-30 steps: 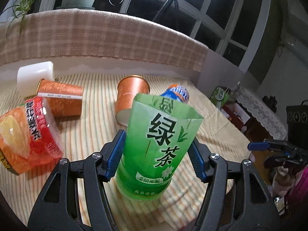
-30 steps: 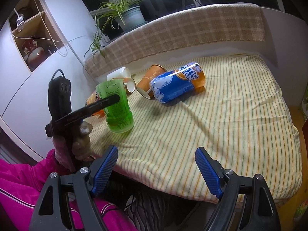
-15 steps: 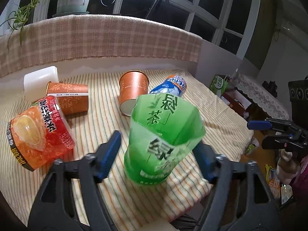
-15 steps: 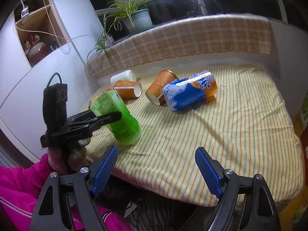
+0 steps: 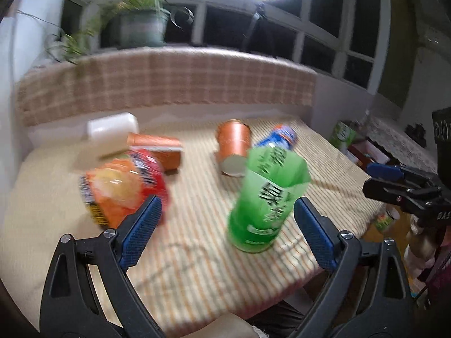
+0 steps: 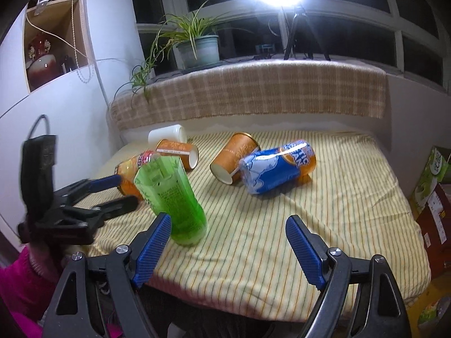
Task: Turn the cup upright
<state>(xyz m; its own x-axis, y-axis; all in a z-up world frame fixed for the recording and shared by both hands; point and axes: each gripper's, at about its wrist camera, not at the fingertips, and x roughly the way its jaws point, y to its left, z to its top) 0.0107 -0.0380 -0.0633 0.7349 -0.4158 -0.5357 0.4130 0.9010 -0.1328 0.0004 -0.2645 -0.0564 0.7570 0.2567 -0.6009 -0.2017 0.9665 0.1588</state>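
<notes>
A green cup (image 5: 266,200) with Chinese print stands on its base, tilted, near the front edge of the striped tablecloth (image 5: 197,253); it also shows in the right wrist view (image 6: 172,197). My left gripper (image 5: 227,233) is open and empty, pulled back from the cup, and appears in the right wrist view (image 6: 104,194) at the cup's left. My right gripper (image 6: 225,250) is open and empty over the table's front edge, to the right of the green cup.
Two orange paper cups (image 6: 234,157) (image 6: 177,152) lie on their sides. A blue-orange cup (image 6: 277,169), a red-orange cup (image 5: 124,186) and a white cup (image 6: 167,135) also lie there. A checked ledge (image 6: 253,95) runs behind. Boxes (image 6: 434,194) stand at right.
My left gripper opened, let go of the green cup and drew back to the left. The cup now stands free and leaning. The right gripper rose and stayed open.
</notes>
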